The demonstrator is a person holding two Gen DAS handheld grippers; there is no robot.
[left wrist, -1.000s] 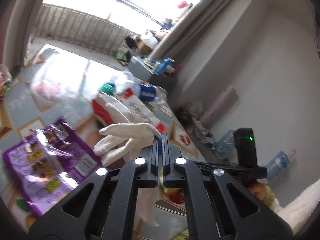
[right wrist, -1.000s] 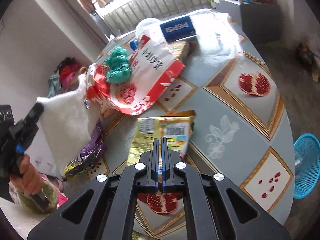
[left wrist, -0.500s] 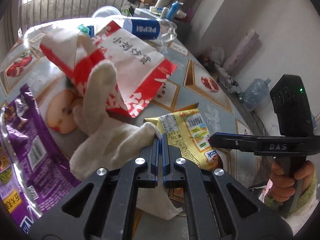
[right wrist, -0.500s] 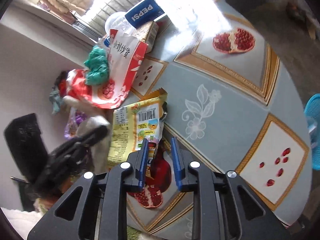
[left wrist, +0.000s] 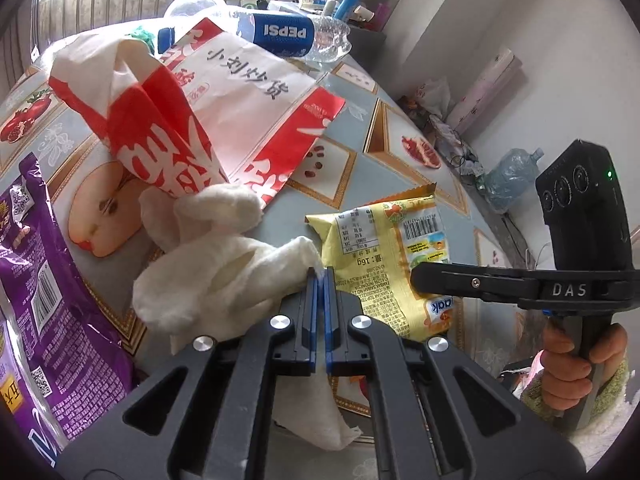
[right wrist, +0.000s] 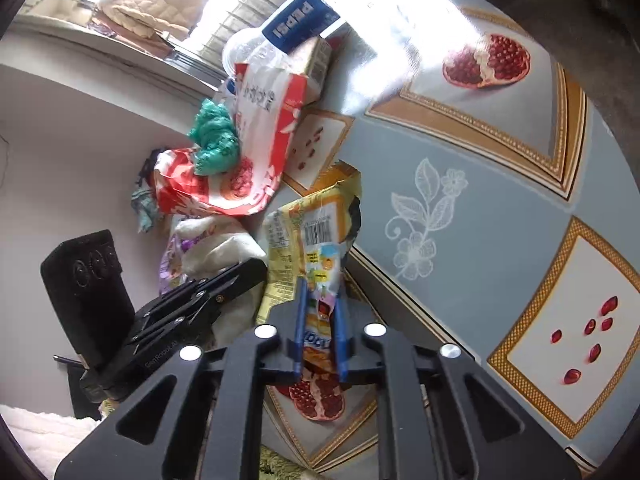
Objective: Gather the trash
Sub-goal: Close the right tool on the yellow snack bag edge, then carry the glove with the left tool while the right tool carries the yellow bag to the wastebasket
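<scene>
Tissue (left wrist: 224,276), white and crumpled, is pinched at one corner by the left gripper (left wrist: 319,276), whose jaws are pressed together on it; the rest of the wad lies slumped on the counter (right wrist: 480,184) just ahead and to the left of the fingers, and a loose flap hangs below them. Right gripper (right wrist: 319,300) has its jaws closing, with the near end of a yellow snack packet (right wrist: 316,236) between them, the blue pads close against its sides; that packet lies flat on the counter, just right of the tissue. A person's hand (left wrist: 568,364) grips the right tool's handle at the edge of the left view. Beyond the tissue and touching it lies a red and white paper bag (left wrist: 224,92) with a green wad (right wrist: 214,142) resting on it. Behind the bag a Pepsi bottle (left wrist: 280,32) lies on its side, and a small carton (right wrist: 316,60) sits beside it. A purple snack bag (left wrist: 36,300) lies at the left edge of the counter, near the tissue.
</scene>
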